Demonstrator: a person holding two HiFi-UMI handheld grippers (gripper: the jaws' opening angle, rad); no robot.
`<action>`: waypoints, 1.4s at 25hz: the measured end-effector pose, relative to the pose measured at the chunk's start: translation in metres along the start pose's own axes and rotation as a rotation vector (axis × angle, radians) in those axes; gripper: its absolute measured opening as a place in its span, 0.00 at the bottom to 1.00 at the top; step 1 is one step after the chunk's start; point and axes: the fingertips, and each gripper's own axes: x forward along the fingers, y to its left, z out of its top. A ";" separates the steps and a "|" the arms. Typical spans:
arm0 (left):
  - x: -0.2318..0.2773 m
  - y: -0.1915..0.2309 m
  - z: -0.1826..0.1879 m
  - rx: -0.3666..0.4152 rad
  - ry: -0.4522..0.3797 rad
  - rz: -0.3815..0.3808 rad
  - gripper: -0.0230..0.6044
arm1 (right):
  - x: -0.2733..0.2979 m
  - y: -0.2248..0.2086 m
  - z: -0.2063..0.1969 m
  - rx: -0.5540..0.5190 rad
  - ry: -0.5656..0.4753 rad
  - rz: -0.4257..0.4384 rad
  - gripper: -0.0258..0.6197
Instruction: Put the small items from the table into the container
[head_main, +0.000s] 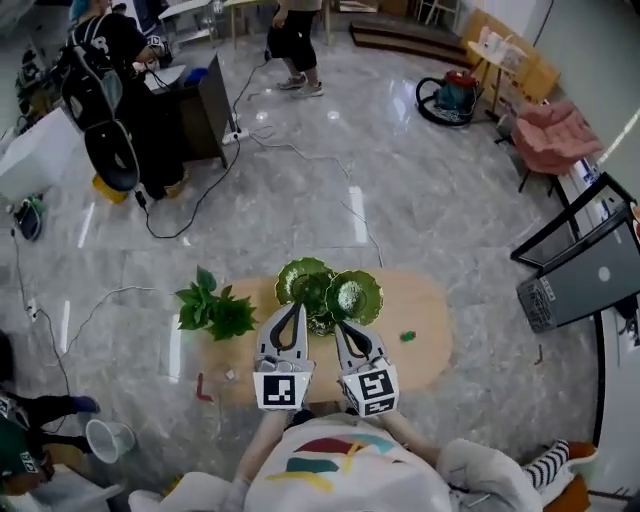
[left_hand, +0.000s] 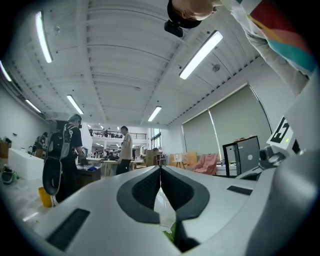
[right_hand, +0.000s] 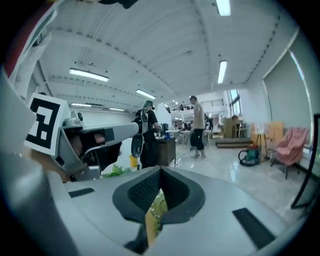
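Both tools are up in front of my chest, well above the counter (head_main: 432, 352), and neither carries anything. The left hand-held gripper (head_main: 291, 308) is clenched with its pads meeting at the tips and nothing between them. The right hand-held gripper (head_main: 340, 326) is the same, clenched and empty.

The things to collect lie on the counter. A small green item (head_main: 407, 336) is on the right side, apart from the green dishes (head_main: 355, 297). A red item (head_main: 201, 386) and a tiny white piece (head_main: 230, 375) lie near the left edge, below the plant (head_main: 213, 308). I take the dishes to be the container, but I cannot tell which one is meant.

I judge that the step now is to go down for a pick. I would send the right tool to the green item, because it is on that side, and keep the left tool for the red and white ones. The jaws should be released before the descent, not at the counter, because these things are small and a late opening may push them away. I would come from above, put the tips on both sides of the item, then close gently. On the left side the plant leaves are near, so the approach should stay on the edge side.
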 end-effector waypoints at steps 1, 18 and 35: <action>0.002 0.001 0.010 -0.004 -0.012 0.011 0.05 | -0.002 -0.005 0.017 -0.035 -0.045 -0.023 0.06; -0.019 0.018 0.039 -0.024 -0.057 0.150 0.05 | -0.011 -0.014 0.066 -0.015 -0.190 -0.002 0.06; -0.147 0.111 -0.050 -0.097 0.060 0.525 0.05 | 0.075 0.140 -0.153 -0.188 0.416 0.505 0.39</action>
